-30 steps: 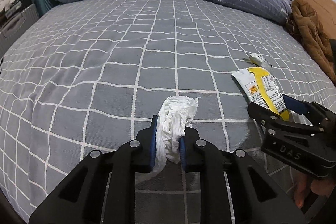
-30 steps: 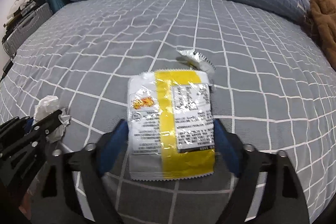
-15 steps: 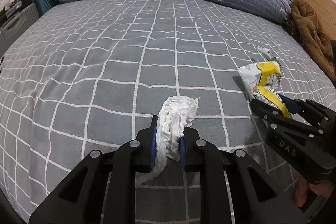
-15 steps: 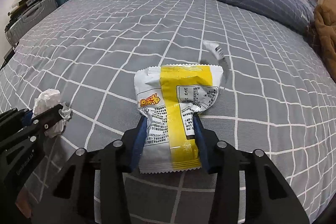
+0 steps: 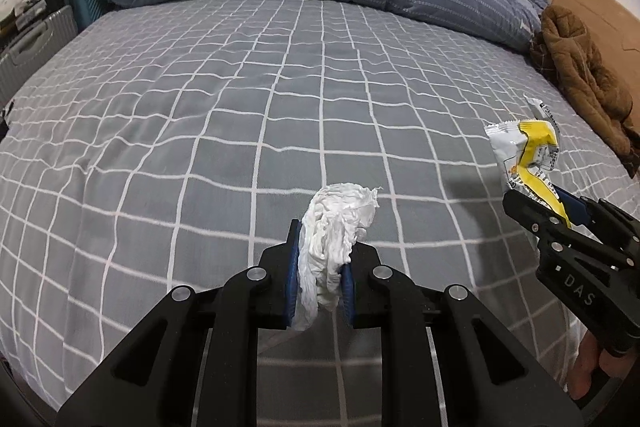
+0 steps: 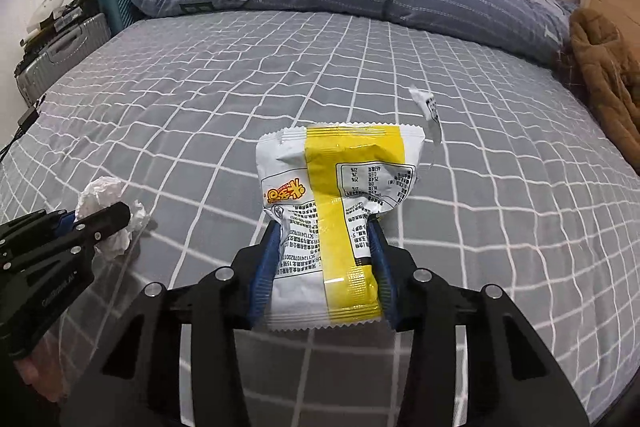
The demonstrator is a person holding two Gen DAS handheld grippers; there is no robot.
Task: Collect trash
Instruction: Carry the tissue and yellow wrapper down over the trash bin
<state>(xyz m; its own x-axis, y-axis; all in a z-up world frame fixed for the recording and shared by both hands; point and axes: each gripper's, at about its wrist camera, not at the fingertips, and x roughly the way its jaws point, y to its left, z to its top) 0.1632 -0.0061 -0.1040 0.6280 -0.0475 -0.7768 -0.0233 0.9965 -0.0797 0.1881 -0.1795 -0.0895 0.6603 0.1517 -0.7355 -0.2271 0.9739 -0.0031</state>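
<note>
A: How does the left hand-held gripper [image 5: 319, 281] stand?

B: Pitched downward over the bed [image 5: 200, 115], its blue pads [image 5: 292, 283] pinched nearly together on a crumpled white tissue [image 5: 334, 227].

A: And the right hand-held gripper [image 6: 326, 259]?

B: Angled down too, to the right of the left one, its jaws clamped on the lower part of a white-and-yellow snack packet [image 6: 340, 203], held clear of the bed. Fingers [image 5: 588, 367] of the person's hand show under its black frame.

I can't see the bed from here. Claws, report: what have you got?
Left claw shut on tissue wad. Right claw shut on snack wrapper. Small torn wrapper behind it. Nothing blocking.
</note>
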